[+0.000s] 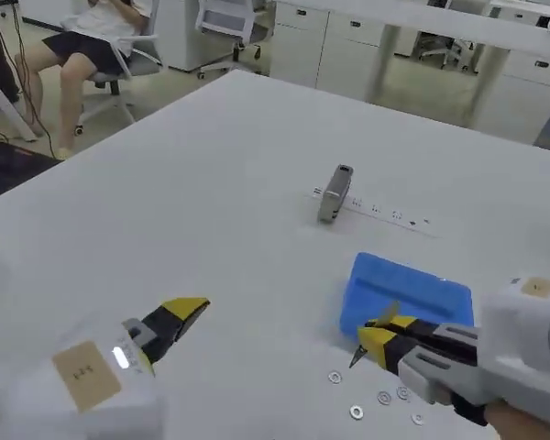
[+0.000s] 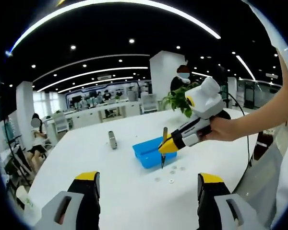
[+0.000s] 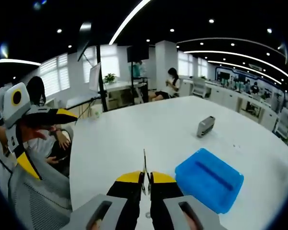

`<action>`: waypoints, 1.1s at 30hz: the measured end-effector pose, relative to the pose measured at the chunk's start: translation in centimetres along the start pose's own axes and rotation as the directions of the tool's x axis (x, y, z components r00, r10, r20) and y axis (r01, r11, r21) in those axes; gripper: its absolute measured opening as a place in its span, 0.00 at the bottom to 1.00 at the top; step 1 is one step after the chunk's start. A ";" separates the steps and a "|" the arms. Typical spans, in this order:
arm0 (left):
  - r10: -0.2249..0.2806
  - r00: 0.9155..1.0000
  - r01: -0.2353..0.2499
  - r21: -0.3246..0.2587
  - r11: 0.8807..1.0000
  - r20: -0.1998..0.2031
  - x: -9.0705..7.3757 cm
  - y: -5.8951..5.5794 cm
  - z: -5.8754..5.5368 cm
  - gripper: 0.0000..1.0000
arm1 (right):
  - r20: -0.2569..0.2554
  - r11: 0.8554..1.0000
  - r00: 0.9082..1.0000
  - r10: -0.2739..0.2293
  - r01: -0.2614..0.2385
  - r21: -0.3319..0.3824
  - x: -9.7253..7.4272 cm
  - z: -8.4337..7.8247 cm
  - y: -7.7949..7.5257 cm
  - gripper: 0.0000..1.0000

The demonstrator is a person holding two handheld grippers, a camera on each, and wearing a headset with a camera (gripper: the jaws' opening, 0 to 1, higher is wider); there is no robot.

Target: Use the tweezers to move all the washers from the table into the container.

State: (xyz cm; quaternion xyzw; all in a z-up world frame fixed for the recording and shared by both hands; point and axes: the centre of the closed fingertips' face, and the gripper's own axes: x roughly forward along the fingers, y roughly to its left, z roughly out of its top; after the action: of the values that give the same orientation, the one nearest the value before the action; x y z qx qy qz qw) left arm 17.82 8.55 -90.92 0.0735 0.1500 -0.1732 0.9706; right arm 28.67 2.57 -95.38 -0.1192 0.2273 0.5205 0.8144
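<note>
Several small metal washers (image 1: 357,412) lie loose on the white table (image 1: 211,183) near its front edge, just in front of a blue container (image 1: 408,293). My right gripper (image 1: 378,337) is shut on thin metal tweezers (image 1: 356,356), whose tips point down a little above the washers (image 2: 171,181). In the right gripper view the tweezers (image 3: 144,165) stick up between the closed jaws of the right gripper (image 3: 145,178), with the blue container (image 3: 209,179) to the right. My left gripper (image 1: 185,313) hovers to the left, and in its own view the left gripper (image 2: 149,184) is open and holds nothing.
A small grey device (image 1: 335,192) stands on a pale strip (image 1: 385,213) behind the container. A person sits on a chair (image 1: 92,46) beyond the table's far left corner. White desks and cabinets (image 1: 367,46) line the back.
</note>
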 end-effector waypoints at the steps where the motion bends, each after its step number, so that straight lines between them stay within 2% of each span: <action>1: 0.005 1.000 -0.005 -0.009 1.000 0.008 0.0 0.1 -0.1 0.86 | 0.000 1.000 1.000 -0.014 0.014 0.012 0.4 -0.2 -0.3 0.02; 3: 0.019 0.999 -0.017 -0.037 0.999 0.050 0.3 0.3 0.0 0.92 | 0.002 0.999 0.999 -0.042 0.041 0.022 1.0 -0.5 -0.9 0.02; 5: 0.059 0.998 -0.059 -0.019 0.998 0.035 0.4 0.8 -0.6 0.92 | -0.006 0.998 0.999 -0.054 0.054 0.033 1.6 -0.9 -1.4 0.02; 6: 0.090 0.996 -0.091 0.016 0.996 0.018 0.5 1.2 -1.0 0.91 | -0.004 0.997 0.998 -0.061 0.062 0.048 1.8 -1.1 -1.6 0.02; 8: 0.122 0.992 -0.123 0.031 0.992 0.025 0.6 1.4 -1.1 0.92 | -0.003 0.997 0.998 -0.065 0.065 0.051 2.1 -1.3 -1.7 0.02; 10: 0.128 0.991 -0.129 0.014 0.992 0.026 0.9 1.2 -1.5 0.91 | -0.021 0.996 0.997 -0.072 0.073 0.043 2.5 -1.8 -1.8 0.02; 12: 0.133 0.991 -0.134 0.028 0.991 0.023 1.1 1.1 -1.8 0.92 | -0.040 0.996 0.996 -0.080 0.082 0.044 2.7 -2.2 -1.7 0.03; 14: 0.131 0.991 -0.132 0.034 0.991 0.019 1.3 1.1 -2.0 0.94 | -0.038 0.995 0.996 -0.086 0.087 0.052 2.8 -2.3 -1.7 0.03; 17: 0.125 0.992 -0.125 -0.002 0.992 -0.004 1.5 1.1 -2.7 0.96 | -0.041 0.993 0.995 -0.091 0.094 0.072 3.0 -2.5 -1.8 0.03; 25: 0.120 0.993 -0.120 -0.048 0.992 -0.019 1.7 1.2 -3.3 0.99 | -0.039 0.993 0.995 -0.094 0.097 0.073 3.3 -2.7 -1.7 0.03; 28: 0.119 0.992 -0.120 -0.031 0.992 -0.041 1.7 1.0 -3.8 0.99 | -0.049 0.992 0.994 -0.095 0.099 0.075 3.4 -3.1 -1.8 0.03; 30: 0.131 0.991 -0.132 -0.006 0.991 -0.039 1.7 1.2 -3.8 0.99 | -0.049 0.992 0.994 -0.101 0.104 0.066 3.4 -3.3 -1.7 0.03; 33: 0.124 0.990 -0.125 -0.009 0.992 -0.059 1.7 1.1 -4.2 0.99 | -0.054 0.991 0.993 -0.101 0.105 0.081 3.3 -3.7 -1.8 0.03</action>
State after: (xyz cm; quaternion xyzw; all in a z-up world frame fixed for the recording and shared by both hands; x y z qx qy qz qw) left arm 18.64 9.82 -95.34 0.0817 0.1745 -0.1090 0.9752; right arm 30.55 2.83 -100.31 -0.1096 0.2624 0.4646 0.8386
